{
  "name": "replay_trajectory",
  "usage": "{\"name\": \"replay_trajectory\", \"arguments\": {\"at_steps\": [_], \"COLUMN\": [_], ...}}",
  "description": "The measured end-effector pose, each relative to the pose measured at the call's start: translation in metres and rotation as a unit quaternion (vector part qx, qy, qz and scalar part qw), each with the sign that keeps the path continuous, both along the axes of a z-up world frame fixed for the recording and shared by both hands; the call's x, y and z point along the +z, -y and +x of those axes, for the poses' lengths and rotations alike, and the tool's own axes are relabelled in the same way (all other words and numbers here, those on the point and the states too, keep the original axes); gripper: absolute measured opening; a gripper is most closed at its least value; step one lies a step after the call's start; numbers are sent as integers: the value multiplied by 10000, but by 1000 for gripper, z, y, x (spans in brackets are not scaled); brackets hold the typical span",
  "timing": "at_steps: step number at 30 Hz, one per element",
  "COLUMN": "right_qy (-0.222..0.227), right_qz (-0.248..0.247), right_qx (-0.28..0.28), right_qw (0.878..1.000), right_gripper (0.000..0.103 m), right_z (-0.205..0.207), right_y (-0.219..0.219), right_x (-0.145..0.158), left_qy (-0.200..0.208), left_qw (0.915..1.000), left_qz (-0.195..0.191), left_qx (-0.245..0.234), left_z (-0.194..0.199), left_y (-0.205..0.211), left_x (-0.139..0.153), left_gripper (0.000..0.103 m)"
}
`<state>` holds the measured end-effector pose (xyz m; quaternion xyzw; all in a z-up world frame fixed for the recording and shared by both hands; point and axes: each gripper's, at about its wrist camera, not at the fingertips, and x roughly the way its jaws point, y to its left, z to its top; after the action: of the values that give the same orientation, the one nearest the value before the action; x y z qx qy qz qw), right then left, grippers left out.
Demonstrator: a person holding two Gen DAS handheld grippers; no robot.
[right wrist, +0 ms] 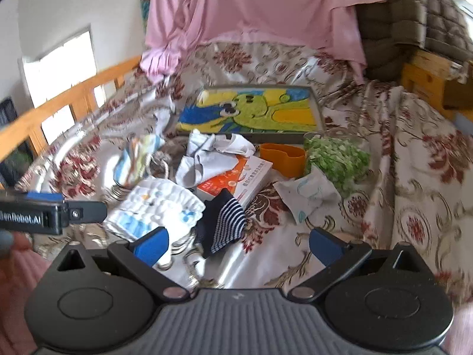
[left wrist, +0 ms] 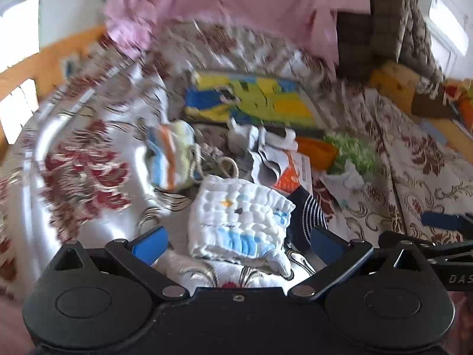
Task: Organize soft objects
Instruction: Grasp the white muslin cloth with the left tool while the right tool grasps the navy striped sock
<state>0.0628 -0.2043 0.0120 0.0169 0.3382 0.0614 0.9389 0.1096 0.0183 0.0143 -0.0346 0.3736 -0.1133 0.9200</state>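
A bed covered by a cream spread with dark red flowers [right wrist: 414, 153] holds a scatter of soft things, with a wooden rail [right wrist: 68, 94] along its left edge. Farthest left in the pile lies a small striped cloth bundle [left wrist: 170, 158], blue, orange and pale green, beside a coil of grey cord [left wrist: 212, 159]. Next, nearer the viewer, sits a folded white quilted cloth [left wrist: 242, 222] with blue patches. The left gripper [left wrist: 236, 244] hovers just before it, its jaws spread wide on either side and holding nothing. Touching that cloth's right edge is a navy sock with white stripes [right wrist: 224, 219], which partly overlaps an orange and white box [right wrist: 236, 177]. Crumpled grey-white garments [right wrist: 212, 151] lie over the box's far end. The right gripper [right wrist: 238, 247] hangs above the sock, jaws also wide and empty. Behind everything lies a flat picture of a green and yellow cartoon figure [right wrist: 251, 109]. Further right stand an orange cup [right wrist: 283, 155], a heap of green fluffy material [right wrist: 337, 159], and a pale crumpled cloth [right wrist: 307, 192].
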Motion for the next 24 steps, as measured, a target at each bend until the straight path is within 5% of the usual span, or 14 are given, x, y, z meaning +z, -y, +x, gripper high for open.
{"name": "replay_trajectory", "arguments": {"at_steps": [7, 11, 18, 24], "right_qy": [-616, -474, -1024, -977], "right_qz": [-51, -877, -859, -1250], "right_qx": [702, 1113, 1716, 1684], "right_qw": [9956, 9888, 9761, 9729], "right_gripper": [103, 103, 103, 102], "right_z": [70, 93, 113, 118], "right_y": [7, -4, -22, -28], "right_x": [-14, -30, -61, -74], "left_qy": [-326, -550, -1066, -1389], "left_qw": [9983, 9957, 9906, 9857], "left_qz": [394, 612, 338, 217], "left_qx": [-272, -426, -790, -928], "left_z": [67, 92, 107, 119], "left_y": [15, 23, 20, 24], "left_x": [-16, -33, -59, -79], "left_gripper": [102, 99, 101, 102]}}
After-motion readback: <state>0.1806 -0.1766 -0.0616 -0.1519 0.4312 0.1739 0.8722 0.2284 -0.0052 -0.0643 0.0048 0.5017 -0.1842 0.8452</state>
